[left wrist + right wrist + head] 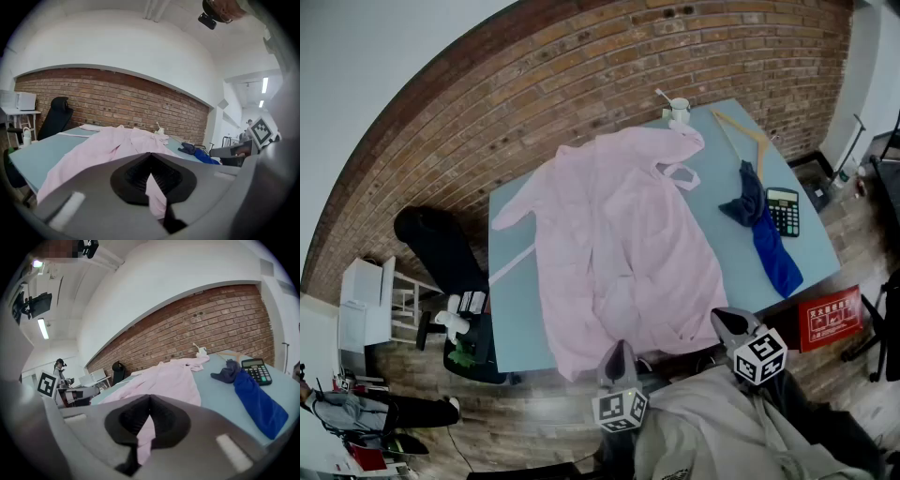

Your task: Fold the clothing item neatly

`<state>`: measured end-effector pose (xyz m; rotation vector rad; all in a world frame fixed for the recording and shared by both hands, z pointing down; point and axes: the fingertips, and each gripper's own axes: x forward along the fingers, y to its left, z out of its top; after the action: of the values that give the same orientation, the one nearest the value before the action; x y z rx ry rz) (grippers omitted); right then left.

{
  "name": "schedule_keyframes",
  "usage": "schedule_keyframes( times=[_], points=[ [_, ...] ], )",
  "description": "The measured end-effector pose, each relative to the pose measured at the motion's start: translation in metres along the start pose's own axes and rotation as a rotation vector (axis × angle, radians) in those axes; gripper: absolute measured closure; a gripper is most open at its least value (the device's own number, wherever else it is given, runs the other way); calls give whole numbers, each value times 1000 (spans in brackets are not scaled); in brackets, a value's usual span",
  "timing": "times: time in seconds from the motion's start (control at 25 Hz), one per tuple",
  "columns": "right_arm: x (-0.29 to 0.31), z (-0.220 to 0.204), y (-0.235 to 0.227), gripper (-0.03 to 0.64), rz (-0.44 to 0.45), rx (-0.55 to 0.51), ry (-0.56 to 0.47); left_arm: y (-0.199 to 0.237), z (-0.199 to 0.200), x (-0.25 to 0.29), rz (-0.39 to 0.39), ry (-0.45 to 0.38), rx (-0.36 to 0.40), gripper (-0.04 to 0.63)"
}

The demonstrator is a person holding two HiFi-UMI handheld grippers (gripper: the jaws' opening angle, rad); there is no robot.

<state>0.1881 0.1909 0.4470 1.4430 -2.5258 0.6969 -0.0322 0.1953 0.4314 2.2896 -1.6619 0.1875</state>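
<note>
A pale pink garment (619, 244) lies spread and rumpled on the light blue table (514, 309), its hem hanging over the near edge. My left gripper (618, 352) sits at the near edge by the middle of the hem, jaws shut. My right gripper (722, 321) hovers by the hem's right corner, also shut. In the left gripper view the closed jaws (150, 161) point at the garment (108, 145); pink cloth shows through the slit below the pads. The right gripper view shows the same: closed jaws (149, 401), garment (168, 376) beyond. I see no cloth pinched.
On the table's right side lie a dark blue cloth (769, 239), a calculator (784, 210) and a wooden hanger (741, 131). A white cup (679, 110) stands at the far edge. A black chair (441, 244) and white cart (370, 300) stand left of the table.
</note>
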Motion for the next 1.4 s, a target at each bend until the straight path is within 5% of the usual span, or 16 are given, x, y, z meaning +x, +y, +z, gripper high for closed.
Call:
schedule_keyframes(
  times=[0.88,1.4],
  points=[
    [4,-2,26,617,-20,-38,-28,19,-12,-10,-24,22,-6,589],
    [86,48,96,617,-115,-148,-61,101,36,20,-199,34,78,589]
  ],
)
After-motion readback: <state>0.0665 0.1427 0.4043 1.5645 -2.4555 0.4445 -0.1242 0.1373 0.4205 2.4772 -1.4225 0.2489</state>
